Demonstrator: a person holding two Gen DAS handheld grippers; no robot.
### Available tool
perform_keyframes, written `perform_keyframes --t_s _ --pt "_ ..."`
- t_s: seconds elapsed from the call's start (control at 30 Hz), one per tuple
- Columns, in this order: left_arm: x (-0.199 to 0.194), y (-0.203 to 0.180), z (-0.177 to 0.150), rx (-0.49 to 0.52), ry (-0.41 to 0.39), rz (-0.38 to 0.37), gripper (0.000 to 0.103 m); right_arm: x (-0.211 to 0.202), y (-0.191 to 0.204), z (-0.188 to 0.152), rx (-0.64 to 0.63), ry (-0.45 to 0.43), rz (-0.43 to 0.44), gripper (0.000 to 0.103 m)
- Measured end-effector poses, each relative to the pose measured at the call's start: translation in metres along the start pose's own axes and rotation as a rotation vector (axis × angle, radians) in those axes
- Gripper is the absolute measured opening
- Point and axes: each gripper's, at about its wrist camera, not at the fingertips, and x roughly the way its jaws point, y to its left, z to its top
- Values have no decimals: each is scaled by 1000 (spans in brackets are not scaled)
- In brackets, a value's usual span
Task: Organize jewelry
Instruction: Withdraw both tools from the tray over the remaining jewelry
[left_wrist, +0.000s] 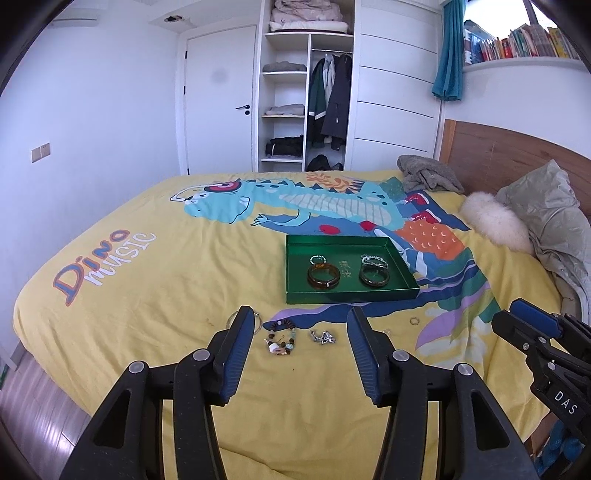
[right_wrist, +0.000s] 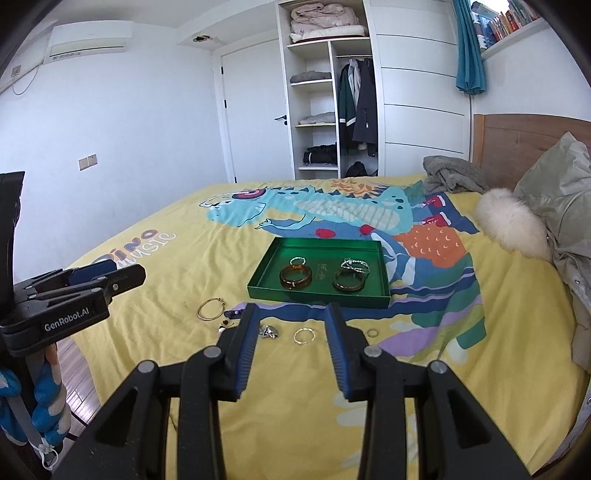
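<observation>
1. The left claw (left_wrist: 299, 325) hangs released over the yellow bed (left_wrist: 147, 295), its jaws apart with nothing between them.
2. In the left wrist view a bead bracelet (left_wrist: 282, 338) and a silver clump (left_wrist: 324, 336) lie on the cover in the gap between the left fingers, near the tips; a thin hoop (left_wrist: 258, 320) peeks out at 10 o'clock, partly behind the left finger.
3. The right claw (right_wrist: 291, 317) is also released and holds nothing; a silver ring (right_wrist: 304, 335) lies on the cover between its fingers.
4. In the right wrist view a gold hoop (right_wrist: 211, 308) lies at 10 o'clock of the right claw, and a small ring (right_wrist: 372, 332) just past its right finger at 3 o'clock.
5. The green tray (right_wrist: 317, 295) sits at 12 o'clock, beyond both claws and apart from them. Inside lie a brown bangle (right_wrist: 294, 278) with a small ring behind it on the left, and a dark bangle (right_wrist: 348, 281) with silver chains (right_wrist: 354, 265) behind it on the right.
6. Writing: "DINO MUSIC" on the bed cover (left_wrist: 99, 258); "GenRobot.AI" on the left claw's side in the right wrist view; "DAS" on the right claw's side in the left wrist view. The tray floor has pale characters that I cannot read.
7. Hard to tell: the silver clump may be a chain or a charm. The bead bracelet is mostly hidden behind the finger in the right wrist view. A blue and white glove (right_wrist: 44, 402) is cut off at the frame edge.
</observation>
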Motion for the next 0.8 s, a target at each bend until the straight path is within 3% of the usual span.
perform_keyframes --t_s 0.27,0.8 --pt "-17 25 -11 -24 -23 19 52 1 17 -6 -7 -6 21 35" --pt "23 42 -32 -71 49 12 52 23 -1 -29 36 44 0 35"
